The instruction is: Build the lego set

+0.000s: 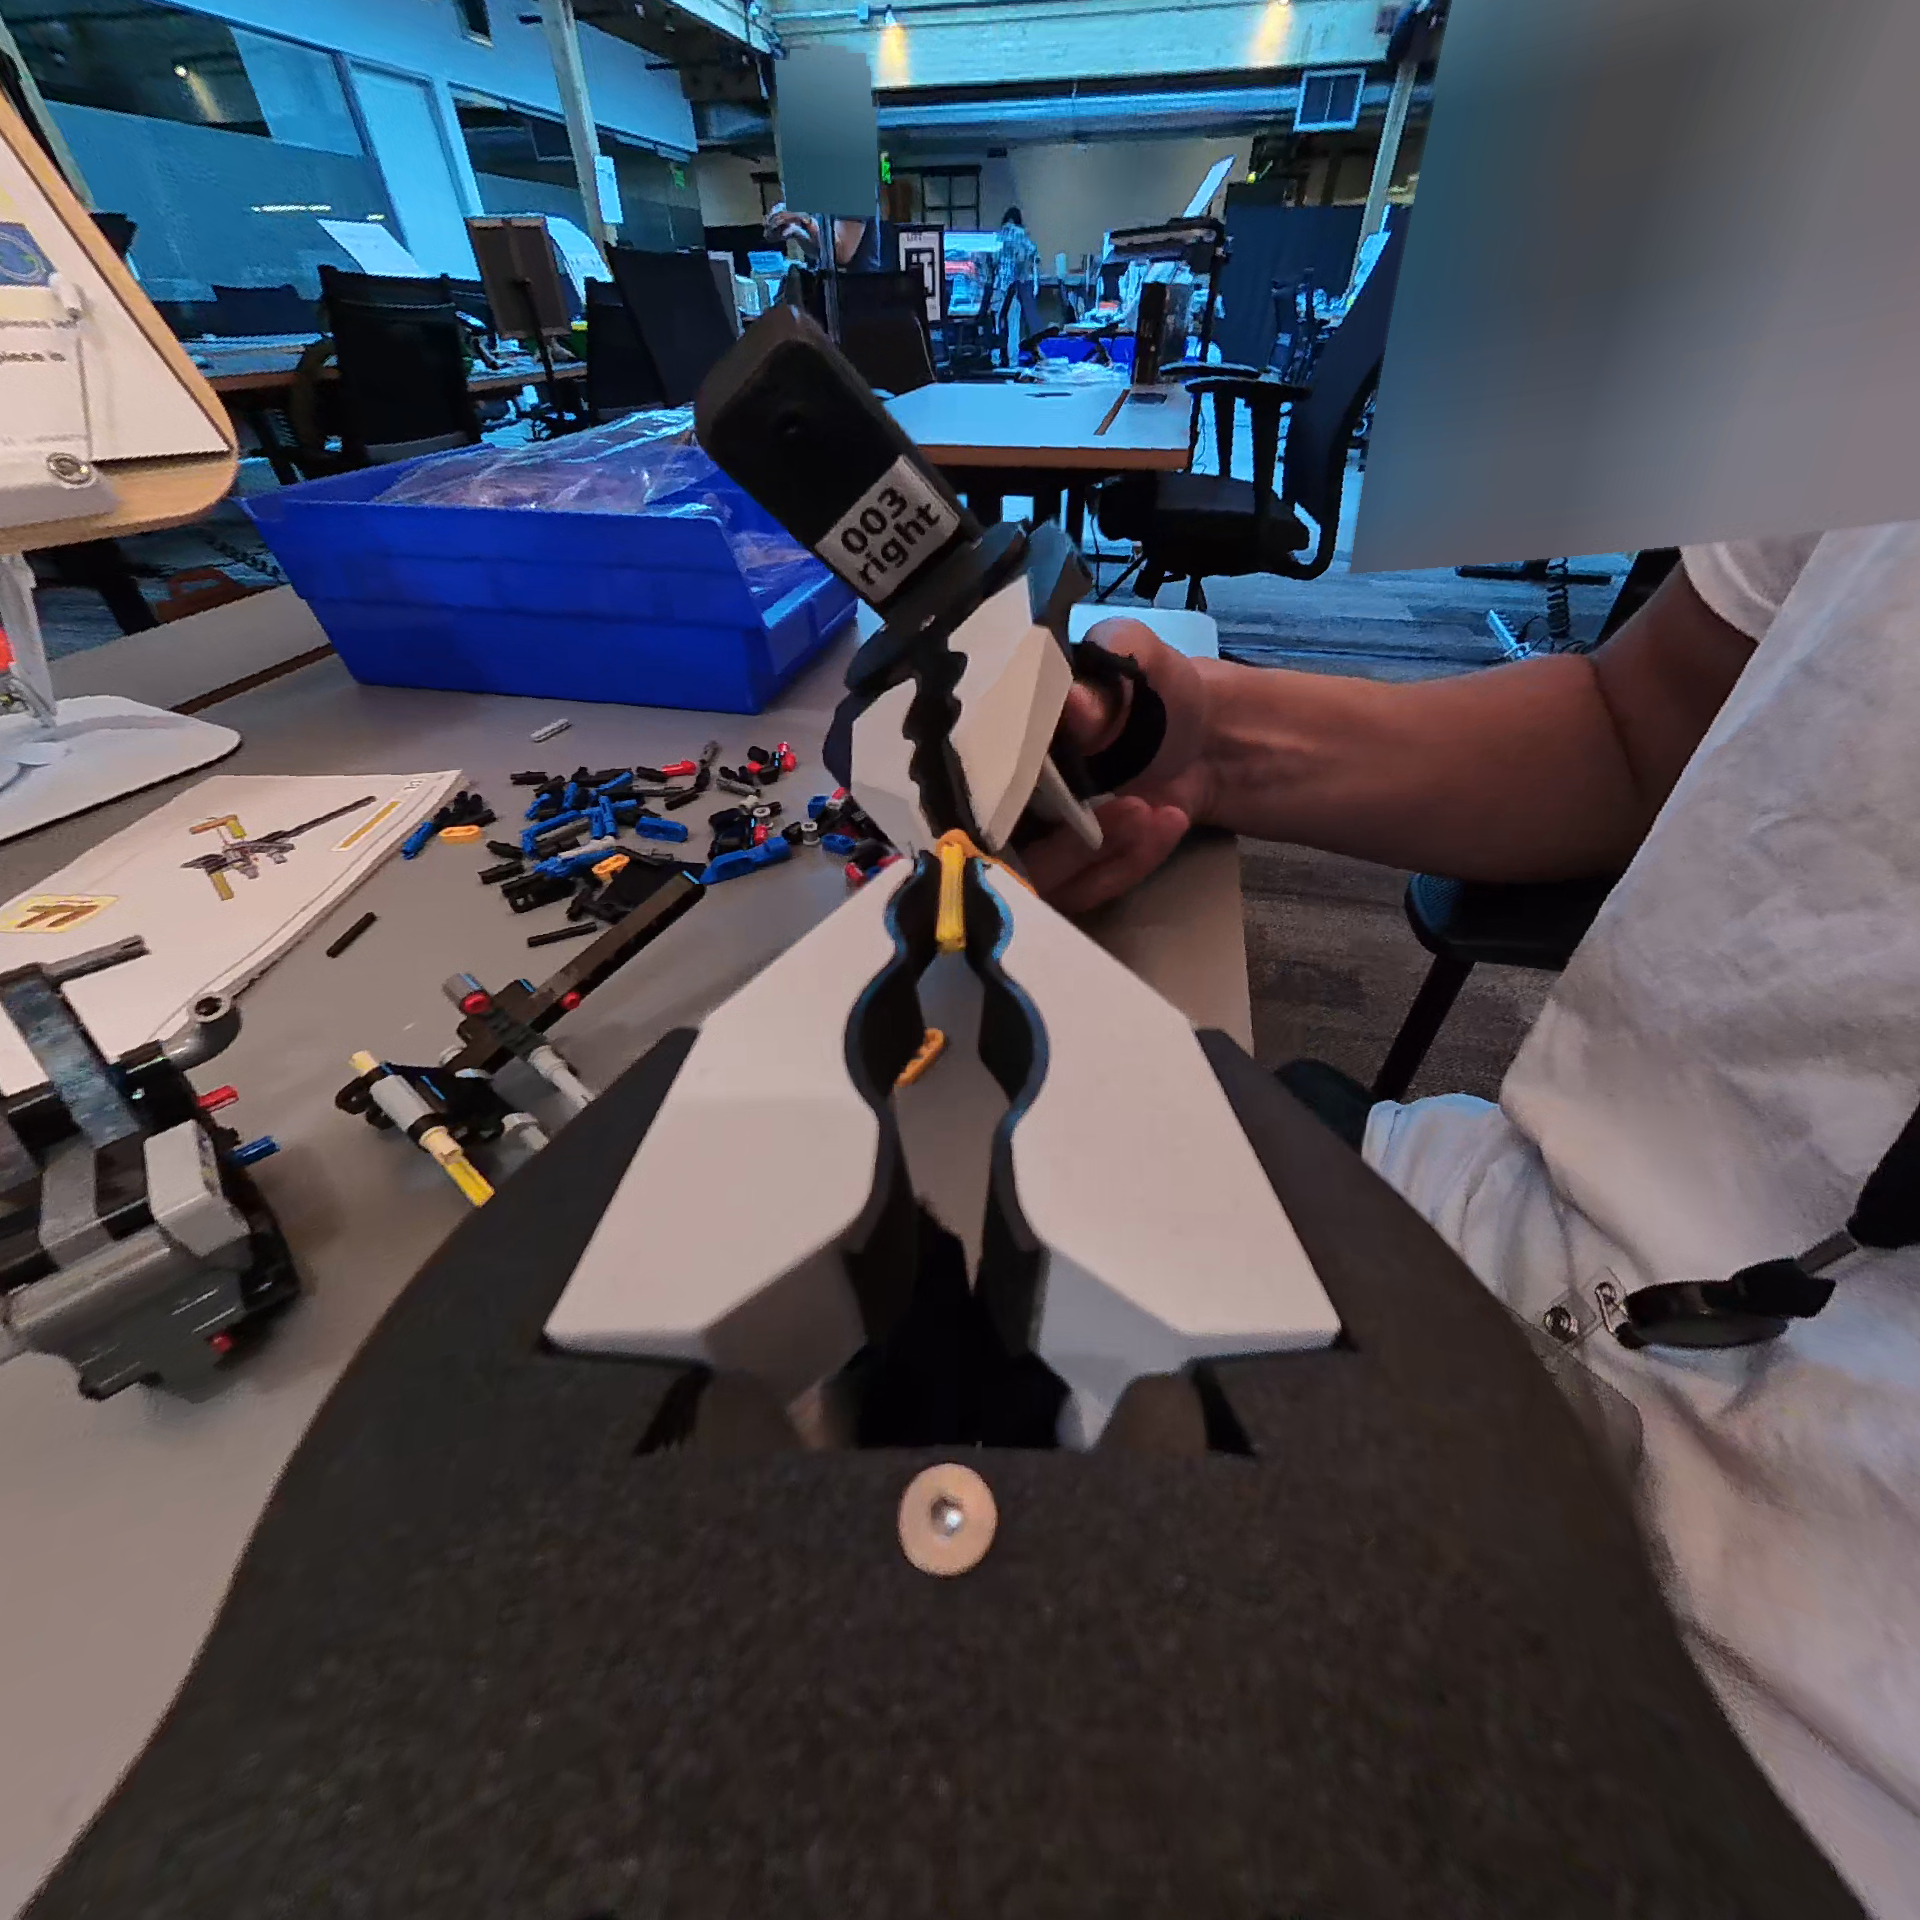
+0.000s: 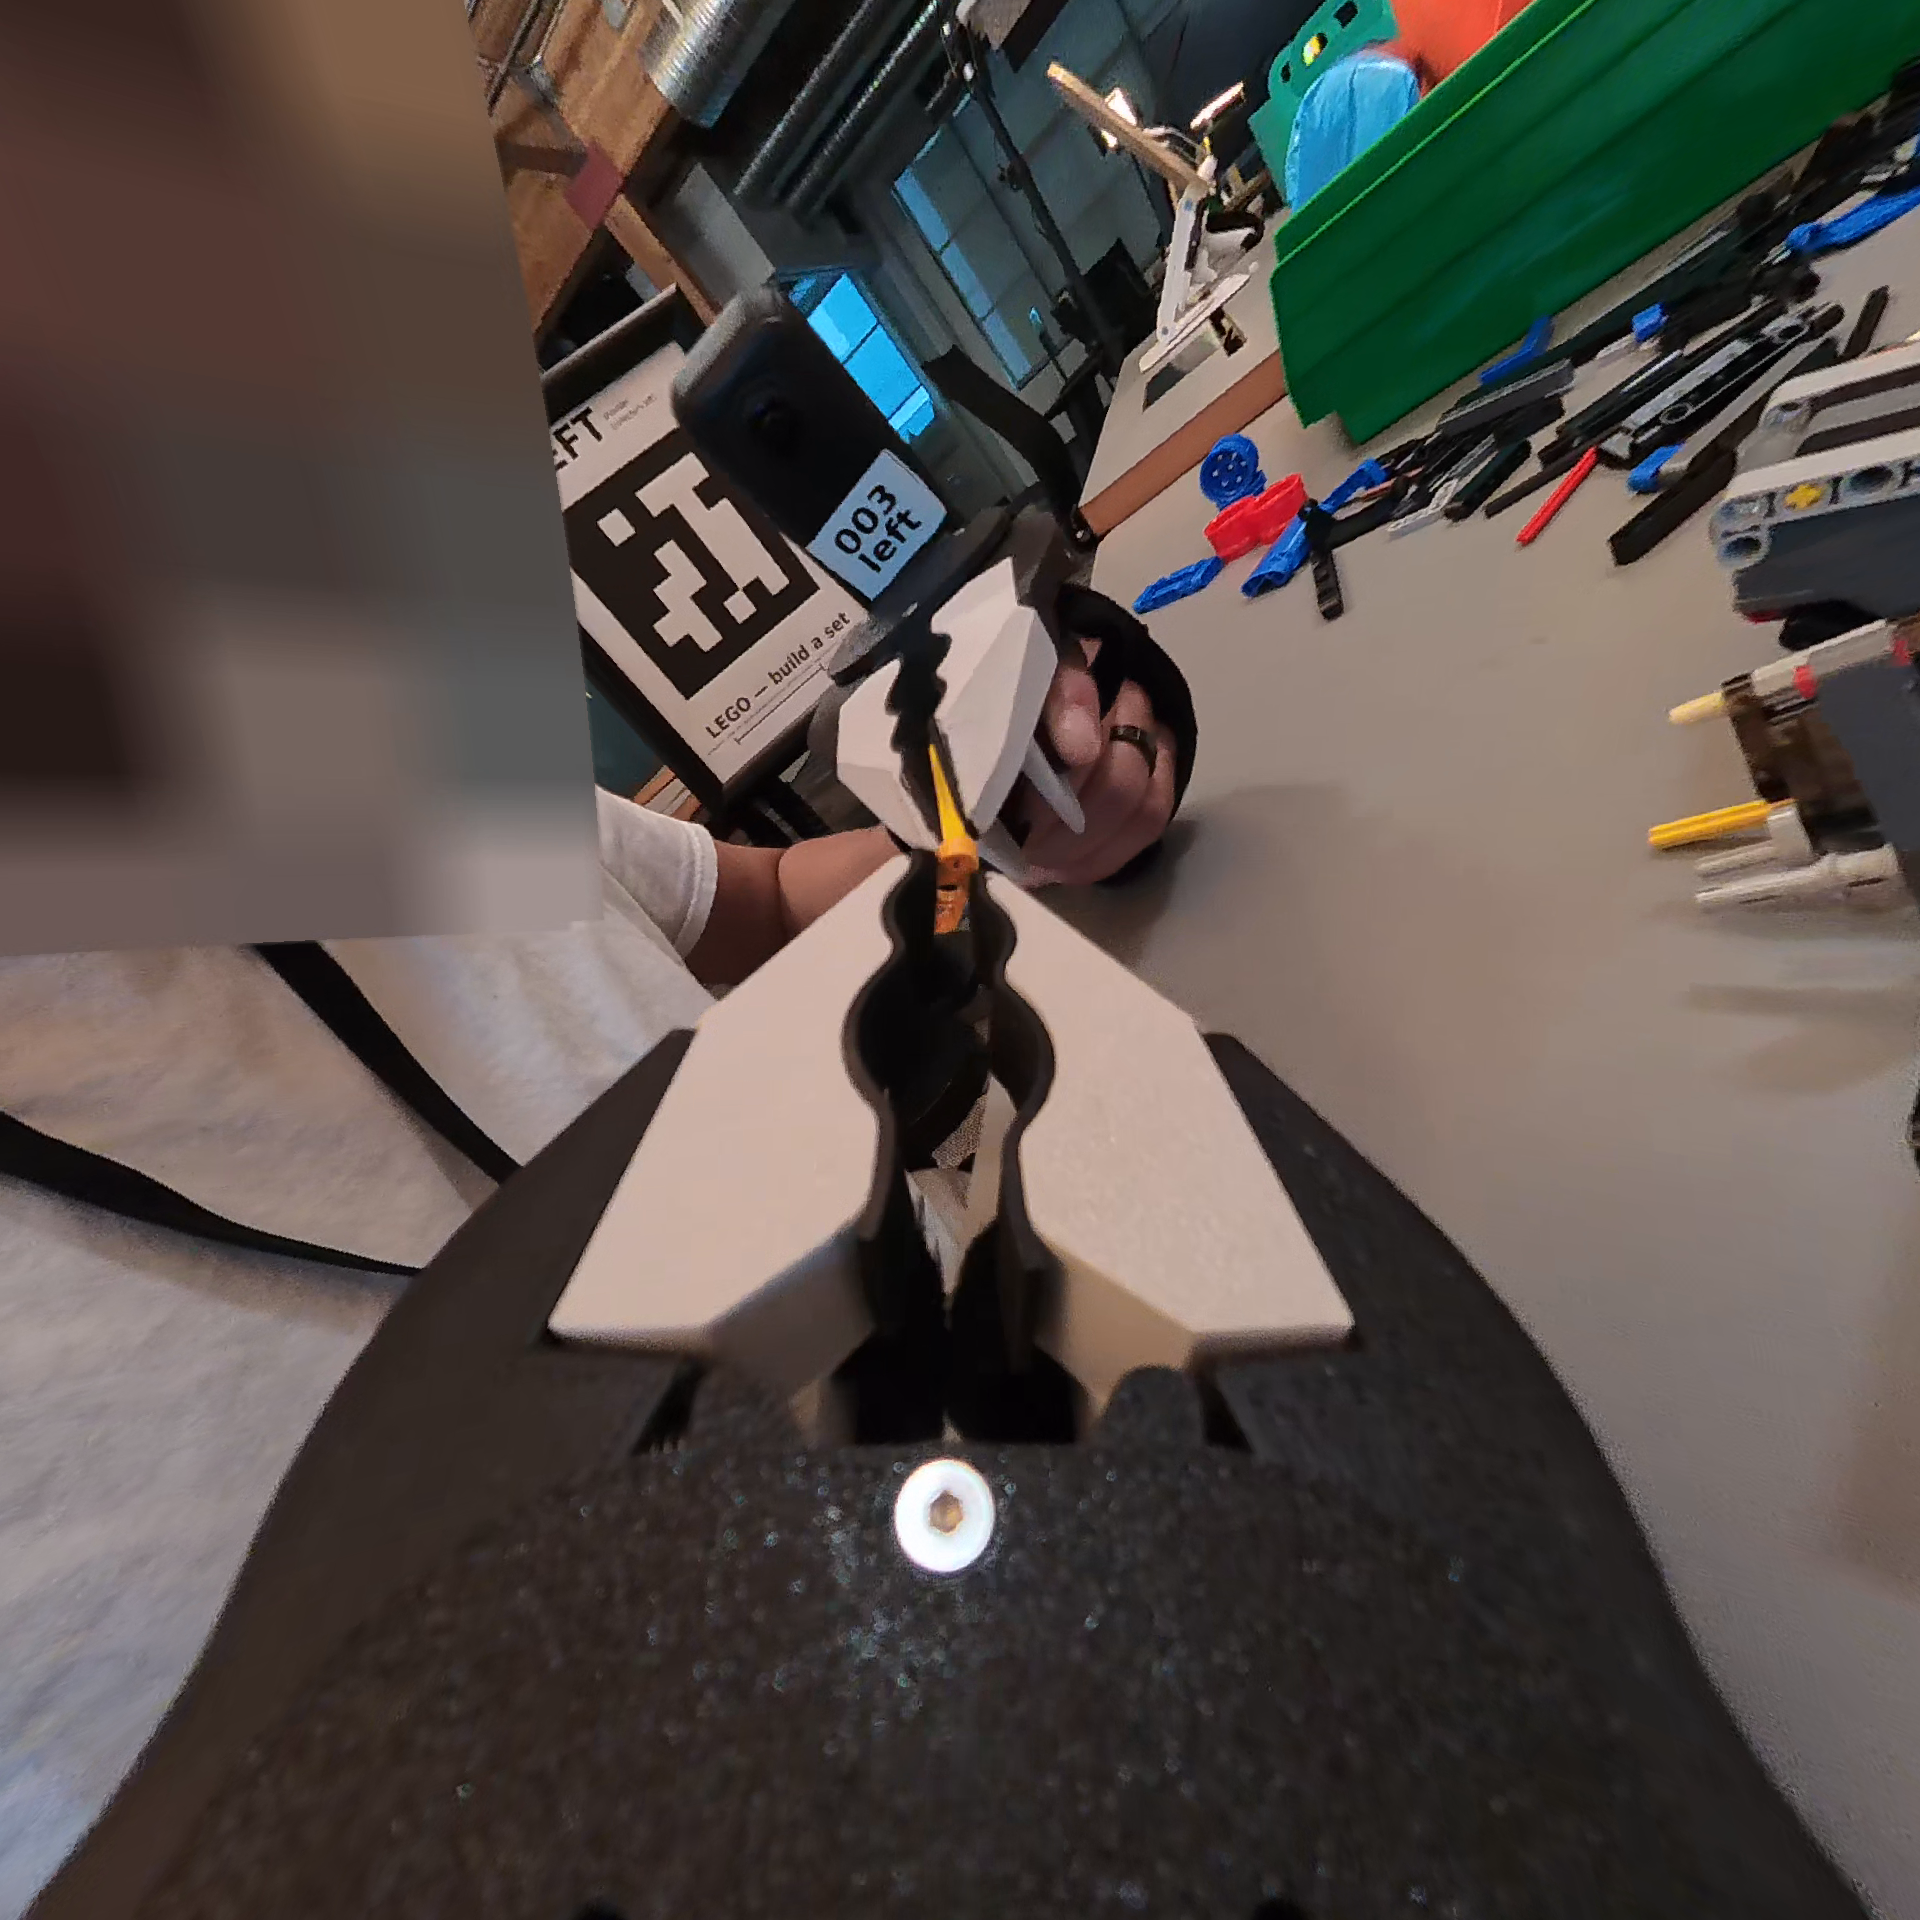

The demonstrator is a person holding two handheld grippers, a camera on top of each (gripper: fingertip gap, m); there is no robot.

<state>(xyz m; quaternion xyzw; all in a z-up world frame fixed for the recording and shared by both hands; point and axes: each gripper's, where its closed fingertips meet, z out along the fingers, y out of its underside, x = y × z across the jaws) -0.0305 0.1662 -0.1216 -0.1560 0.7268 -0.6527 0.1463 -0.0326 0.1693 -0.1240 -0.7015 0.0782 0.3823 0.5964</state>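
My left gripper is shut on a thin yellow axle, held in the air over the grey table's near edge. My right gripper is shut on a small orange connector. The two grippers meet tip to tip. In the right wrist view the left gripper points the yellow axle at the orange connector, and its end touches it. In the left wrist view the right gripper comes down from above. Another small orange piece shows through the gap between my left fingers.
A half-built black assembly with yellow and white pins and a grey and black block lie left of the left gripper. Loose blue, black and red pieces, an instruction booklet and a blue bin lie behind. A green bin stands far right. The grippers are tip to tip, or close to it.
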